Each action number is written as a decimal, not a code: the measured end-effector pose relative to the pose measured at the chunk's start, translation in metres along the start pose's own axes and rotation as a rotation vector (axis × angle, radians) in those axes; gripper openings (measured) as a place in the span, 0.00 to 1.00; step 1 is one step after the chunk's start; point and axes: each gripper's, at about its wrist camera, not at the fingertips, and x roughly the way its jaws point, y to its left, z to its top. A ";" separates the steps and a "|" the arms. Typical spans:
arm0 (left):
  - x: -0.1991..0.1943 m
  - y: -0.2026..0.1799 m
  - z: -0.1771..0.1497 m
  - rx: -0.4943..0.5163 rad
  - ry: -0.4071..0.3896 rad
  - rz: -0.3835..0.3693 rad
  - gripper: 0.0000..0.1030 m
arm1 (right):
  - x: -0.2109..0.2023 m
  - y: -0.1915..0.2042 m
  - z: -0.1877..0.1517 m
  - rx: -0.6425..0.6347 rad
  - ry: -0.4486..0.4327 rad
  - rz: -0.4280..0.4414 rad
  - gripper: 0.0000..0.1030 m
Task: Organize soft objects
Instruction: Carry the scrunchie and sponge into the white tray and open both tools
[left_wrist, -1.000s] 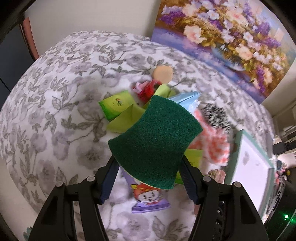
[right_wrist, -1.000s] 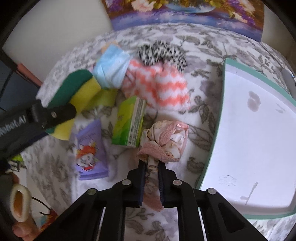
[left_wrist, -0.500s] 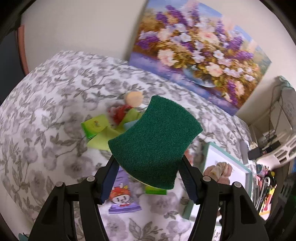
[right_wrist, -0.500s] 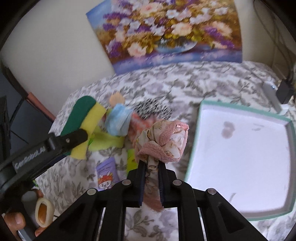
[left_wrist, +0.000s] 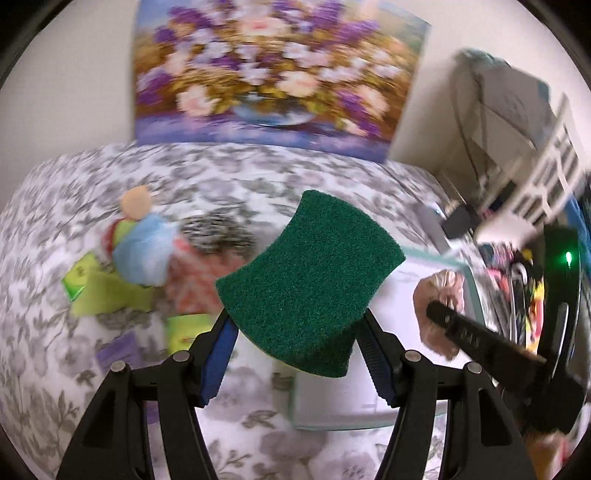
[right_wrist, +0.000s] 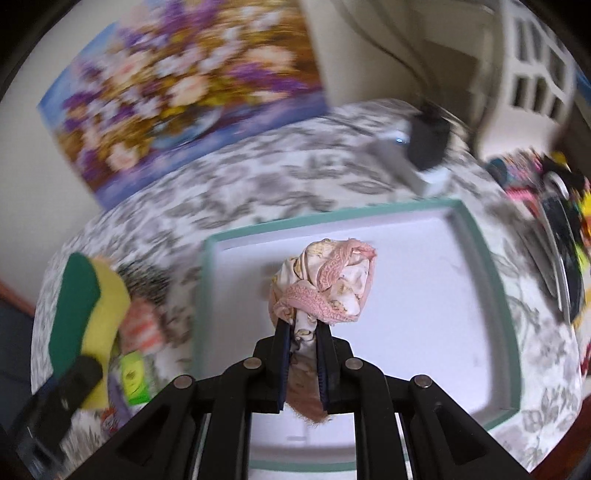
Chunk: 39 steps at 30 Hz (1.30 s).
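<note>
My left gripper (left_wrist: 297, 328) is shut on a green-and-yellow sponge (left_wrist: 309, 283), held in the air above the floral cloth; the sponge also shows in the right wrist view (right_wrist: 86, 295). My right gripper (right_wrist: 300, 328) is shut on a bundled pink lace cloth (right_wrist: 325, 284), held over the white tray with a teal rim (right_wrist: 480, 258). The cloth also shows in the left wrist view (left_wrist: 439, 291) over the tray (left_wrist: 373, 424). A pile of soft things lies left of the tray: a light blue cloth (left_wrist: 144, 254), an orange-striped cloth (left_wrist: 195, 280) and a black-and-white fuzzy item (left_wrist: 214, 236).
Green packets (left_wrist: 184, 328) and a purple packet (left_wrist: 118, 350) lie by the pile. A flower painting (left_wrist: 273, 74) leans on the wall behind. A white charger with a black plug (right_wrist: 421, 155) lies past the tray. Cluttered items (right_wrist: 554, 206) stand at the right.
Both grippers have swung to the right with their loads. The pink cloth now hangs over the tray, and the sponge has come up close to the tray's left edge.
</note>
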 end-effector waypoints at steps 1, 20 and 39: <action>0.005 -0.007 -0.003 0.010 0.006 -0.025 0.65 | 0.001 -0.009 0.002 0.022 0.001 -0.014 0.13; 0.073 -0.046 -0.031 0.111 0.167 -0.040 0.67 | 0.042 -0.104 -0.003 0.226 0.102 -0.123 0.16; 0.047 0.002 -0.003 -0.076 0.059 0.060 0.98 | 0.032 -0.091 0.000 0.218 0.086 -0.076 0.78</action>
